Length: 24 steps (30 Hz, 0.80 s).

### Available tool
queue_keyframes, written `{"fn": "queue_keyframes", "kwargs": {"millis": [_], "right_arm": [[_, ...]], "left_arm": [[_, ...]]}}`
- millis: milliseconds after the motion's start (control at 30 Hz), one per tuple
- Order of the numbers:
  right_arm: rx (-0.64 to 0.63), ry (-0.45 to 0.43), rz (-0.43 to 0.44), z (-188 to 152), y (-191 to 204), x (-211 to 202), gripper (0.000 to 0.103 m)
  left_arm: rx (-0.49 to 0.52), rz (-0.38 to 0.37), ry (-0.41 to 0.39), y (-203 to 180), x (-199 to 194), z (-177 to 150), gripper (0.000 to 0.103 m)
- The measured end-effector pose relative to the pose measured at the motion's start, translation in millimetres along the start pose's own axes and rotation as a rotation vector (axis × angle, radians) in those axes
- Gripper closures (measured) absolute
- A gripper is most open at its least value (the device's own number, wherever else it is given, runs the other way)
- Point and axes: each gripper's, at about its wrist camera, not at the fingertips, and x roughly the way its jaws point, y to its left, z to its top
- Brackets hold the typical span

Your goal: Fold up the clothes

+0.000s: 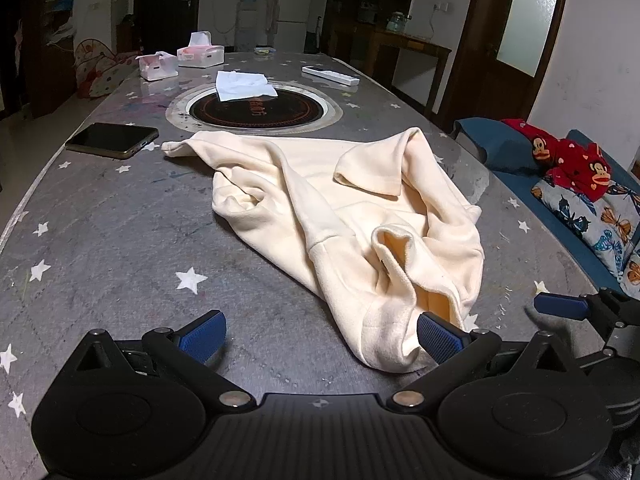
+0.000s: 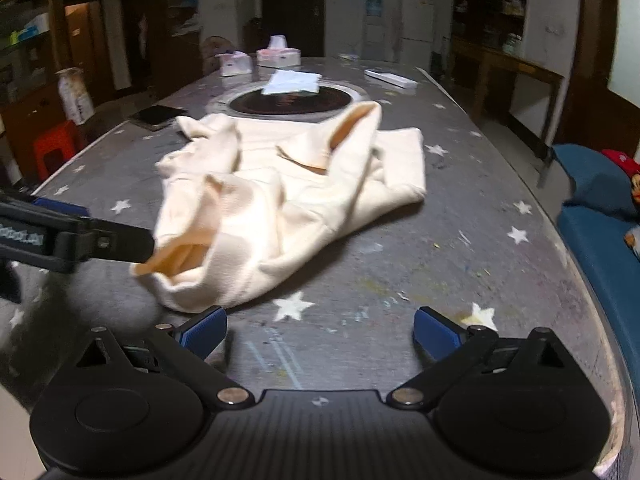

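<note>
Cream garment [image 1: 360,216] lies crumpled on the grey star-print desk [image 1: 120,240], ahead of both tongs. Left tongs [image 1: 320,334] spread wide, blue pads apart, nothing between them; the right pad [image 1: 438,336] sits touching or just under the near hem of the garment, can't tell which. Right tongs [image 2: 320,330] also spread wide, empty, low over bare desk [image 2: 400,260]; the garment [image 2: 280,200] starts just ahead and to the left of them. In the right wrist view the other tool's black arm reaches in from the left and meets the garment's near-left edge. In the left wrist view the right tongs' blue tip shows at far right, beside the garment, apart from it.

Beyond the garment, from the left tongs: round black inset hob [image 1: 256,110] with a white cloth [image 1: 244,86] partly on it. A dark phone [image 1: 112,140] lies ahead-left, near a sleeve end. Two tissue boxes [image 1: 200,54] further back left, a white remote [image 1: 330,75] back right. Off the desk to the right, a blue seat [image 1: 516,152] with a red monkey-print cloth [image 1: 568,156] and a butterfly cushion [image 1: 600,220]. Right wrist view is motion-blurred.
</note>
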Motion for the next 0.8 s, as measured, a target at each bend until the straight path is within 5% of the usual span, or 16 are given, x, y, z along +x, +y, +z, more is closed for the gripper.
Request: {"fn": "queue_keyframes", "kwargs": {"millis": [800], "right_arm": [[-0.088,-0.01,0.061,13,15,-13,0.005]], "left_arm": [[0.004,0.029,-0.012,-5,-7,3,0.0]]}}
